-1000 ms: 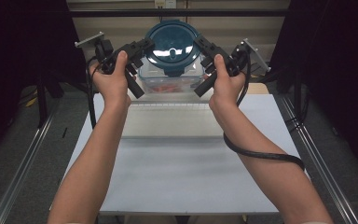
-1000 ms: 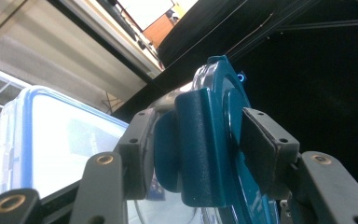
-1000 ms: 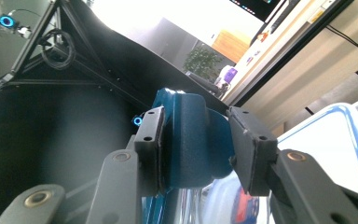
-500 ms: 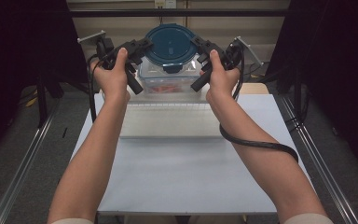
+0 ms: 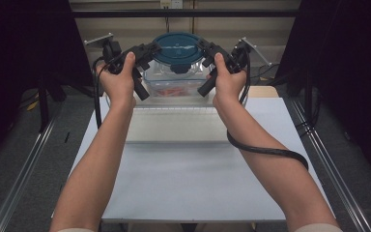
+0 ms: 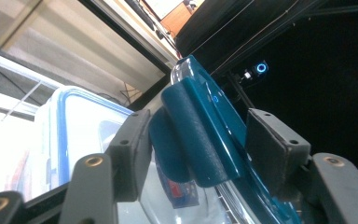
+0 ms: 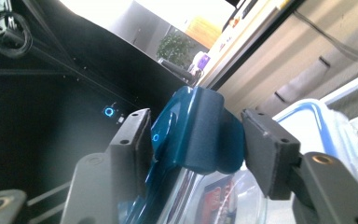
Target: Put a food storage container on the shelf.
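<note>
Teal round lid (image 5: 178, 48) sits on a clear container (image 5: 174, 84), held up off the white table (image 5: 183, 179) at the far end, between both grippers. Left gripper (image 5: 147, 50) comes in from the lid's left edge, right gripper (image 5: 207, 48) from its right edge; each hand wraps its grip, left hand (image 5: 118, 79), right hand (image 5: 228, 82).

Left gripper view: a teal latch tab (image 6: 196, 135) of the lid sits between the two black fingers (image 6: 128, 149). Near finger is touching or almost touching the tab; the far finger stands just beside it with a thin gap showing. Cannot tell if the jaws are actually clamped on it. Clear container wall and a blue-rimmed clear box (image 6: 70, 140) lie past the near finger.

Right gripper view: another teal latch tab (image 7: 205, 135) sits between the fingers (image 7: 265, 149), both pads close against its sides, narrow opening. Firm clamp or just bracketing, cannot tell. Clear container body with a red-blue label (image 7: 216, 198) hangs below the tab, between the finger bases.

Reddish contents (image 5: 171, 92) show inside the container, below finger level. Black cable (image 5: 270, 152) loops from the right gripper under the right forearm.
</note>
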`<move>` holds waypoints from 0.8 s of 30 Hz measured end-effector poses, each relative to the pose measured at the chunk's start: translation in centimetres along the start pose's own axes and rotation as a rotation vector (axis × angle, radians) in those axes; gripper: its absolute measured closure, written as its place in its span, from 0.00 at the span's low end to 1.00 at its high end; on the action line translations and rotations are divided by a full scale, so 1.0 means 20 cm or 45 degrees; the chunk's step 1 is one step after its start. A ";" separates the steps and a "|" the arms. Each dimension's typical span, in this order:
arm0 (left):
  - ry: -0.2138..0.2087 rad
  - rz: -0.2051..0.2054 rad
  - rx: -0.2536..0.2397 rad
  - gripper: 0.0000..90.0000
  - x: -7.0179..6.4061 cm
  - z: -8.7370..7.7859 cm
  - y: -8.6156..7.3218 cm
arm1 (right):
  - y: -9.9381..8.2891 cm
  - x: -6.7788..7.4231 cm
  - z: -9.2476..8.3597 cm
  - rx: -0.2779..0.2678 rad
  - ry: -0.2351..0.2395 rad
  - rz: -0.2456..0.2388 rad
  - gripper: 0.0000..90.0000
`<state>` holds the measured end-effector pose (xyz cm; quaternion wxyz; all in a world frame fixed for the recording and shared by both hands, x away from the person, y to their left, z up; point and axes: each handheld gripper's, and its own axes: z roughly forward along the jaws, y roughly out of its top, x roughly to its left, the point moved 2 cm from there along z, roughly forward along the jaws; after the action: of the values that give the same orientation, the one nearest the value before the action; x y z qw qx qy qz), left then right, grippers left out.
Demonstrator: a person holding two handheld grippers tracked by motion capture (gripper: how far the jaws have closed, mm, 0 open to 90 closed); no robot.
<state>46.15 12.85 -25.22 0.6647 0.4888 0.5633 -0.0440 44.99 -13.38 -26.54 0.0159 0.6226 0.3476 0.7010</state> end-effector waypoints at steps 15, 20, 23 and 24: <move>-0.034 0.109 -0.057 0.22 -0.06 -0.12 -0.13 | -0.05 0.02 -0.23 -0.025 0.148 -0.069 0.37; -0.040 0.121 -0.056 0.20 -0.05 -0.16 -0.18 | -0.08 0.01 -0.27 -0.020 0.171 -0.069 0.35; -0.046 0.123 -0.059 0.20 -0.04 -0.17 -0.20 | -0.09 -0.01 -0.29 -0.017 0.169 -0.071 0.34; -0.053 0.121 -0.060 0.20 -0.04 -0.18 -0.21 | -0.09 -0.01 -0.29 -0.013 0.175 -0.061 0.34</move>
<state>40.84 12.77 -26.69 0.6889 0.4982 0.5264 -0.0090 39.15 -14.88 -27.59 0.0119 0.5643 0.3592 0.7433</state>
